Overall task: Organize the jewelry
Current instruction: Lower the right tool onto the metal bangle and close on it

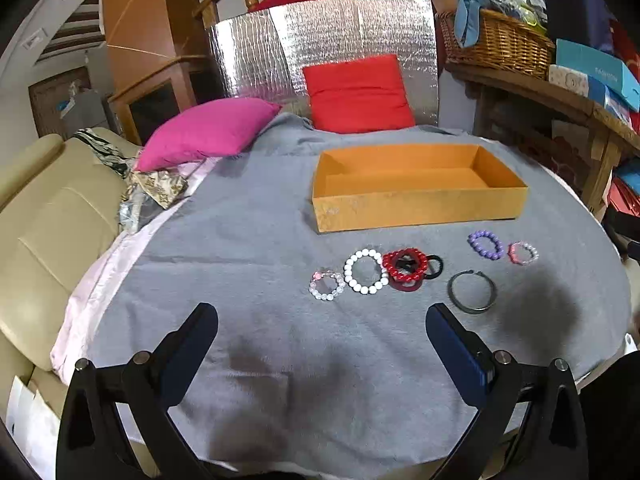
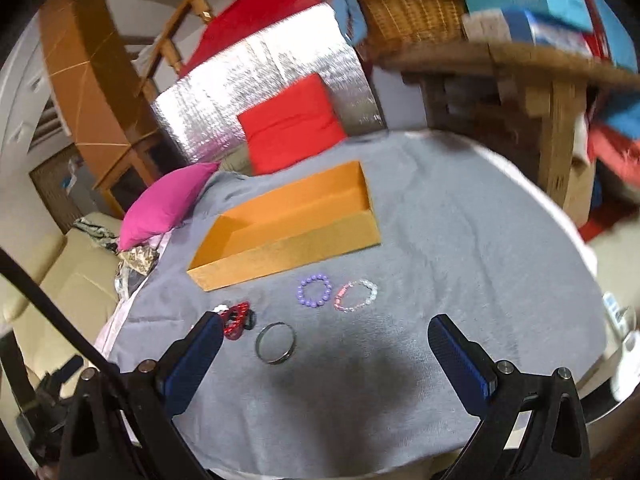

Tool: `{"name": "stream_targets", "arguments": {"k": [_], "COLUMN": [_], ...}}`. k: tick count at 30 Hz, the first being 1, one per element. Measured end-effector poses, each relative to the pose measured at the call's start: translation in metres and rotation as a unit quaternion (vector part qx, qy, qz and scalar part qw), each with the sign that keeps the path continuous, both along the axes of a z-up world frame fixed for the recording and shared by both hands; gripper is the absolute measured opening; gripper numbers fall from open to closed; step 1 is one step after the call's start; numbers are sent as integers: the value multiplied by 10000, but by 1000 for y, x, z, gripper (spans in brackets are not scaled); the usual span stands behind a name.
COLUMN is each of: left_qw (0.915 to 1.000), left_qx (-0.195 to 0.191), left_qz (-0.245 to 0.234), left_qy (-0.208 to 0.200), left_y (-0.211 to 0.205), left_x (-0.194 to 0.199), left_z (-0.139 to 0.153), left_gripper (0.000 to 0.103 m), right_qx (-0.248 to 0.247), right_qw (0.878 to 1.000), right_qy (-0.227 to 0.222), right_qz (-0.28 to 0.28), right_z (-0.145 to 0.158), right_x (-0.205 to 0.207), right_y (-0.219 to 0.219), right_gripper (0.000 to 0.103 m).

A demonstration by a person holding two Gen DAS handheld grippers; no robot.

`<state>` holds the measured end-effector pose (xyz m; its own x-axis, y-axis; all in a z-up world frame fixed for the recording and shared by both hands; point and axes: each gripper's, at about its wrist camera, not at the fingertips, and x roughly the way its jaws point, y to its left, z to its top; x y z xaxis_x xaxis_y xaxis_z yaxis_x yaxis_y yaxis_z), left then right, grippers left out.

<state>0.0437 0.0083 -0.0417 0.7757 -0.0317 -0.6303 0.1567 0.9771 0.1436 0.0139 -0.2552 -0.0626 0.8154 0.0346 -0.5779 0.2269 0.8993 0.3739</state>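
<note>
Nothing boxed yet: orange box (image 1: 416,188) empty on grey cloth (image 1: 260,248). Seven-odd bracelets lie just before it, white bead bracelet (image 1: 365,271) to purple bead bracelet (image 1: 485,244), metal bangle (image 1: 472,291) nearest. Your left gripper (image 1: 322,334) and right gripper (image 2: 326,344): fingers spread wide, holding nothing. All sorting left.

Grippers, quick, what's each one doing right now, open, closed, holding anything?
Left gripper: open, holding nothing, above the grey cloth.
Right gripper: open, holding nothing, near the metal bangle.
</note>
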Motion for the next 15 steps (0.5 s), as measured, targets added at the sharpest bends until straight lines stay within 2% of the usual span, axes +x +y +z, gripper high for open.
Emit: {"name": "stream_targets", "arguments": {"k": [4,7,12,14,15], "left_qw": [10000,9999,9997,9992,9988], "left_qx": [0,50,-80,-290,-389], "left_qz": [19,10,-90,-128,-155], "left_qy": [64,88,203,246,251], "left_y": [7,9,8,10,12], "left_x": [25,42,65,70,72], "left_z": [-15,-24,-38,-43,-46], "left_gripper": [103,103,103,103,103], "right_qx": [186,239,172,73,19], "right_qw": [9989,9972,9891,9844,9830], "right_qy": [370,456,738,918,934], "right_qz": [200,543,1261,1500,1580], "right_z": [-19,-31,-59,-71,-77], "right_x": [27,49,86,97,101], "right_y": [-5,2,35,49,55], "right_gripper": [103,100,76,63,61]}}
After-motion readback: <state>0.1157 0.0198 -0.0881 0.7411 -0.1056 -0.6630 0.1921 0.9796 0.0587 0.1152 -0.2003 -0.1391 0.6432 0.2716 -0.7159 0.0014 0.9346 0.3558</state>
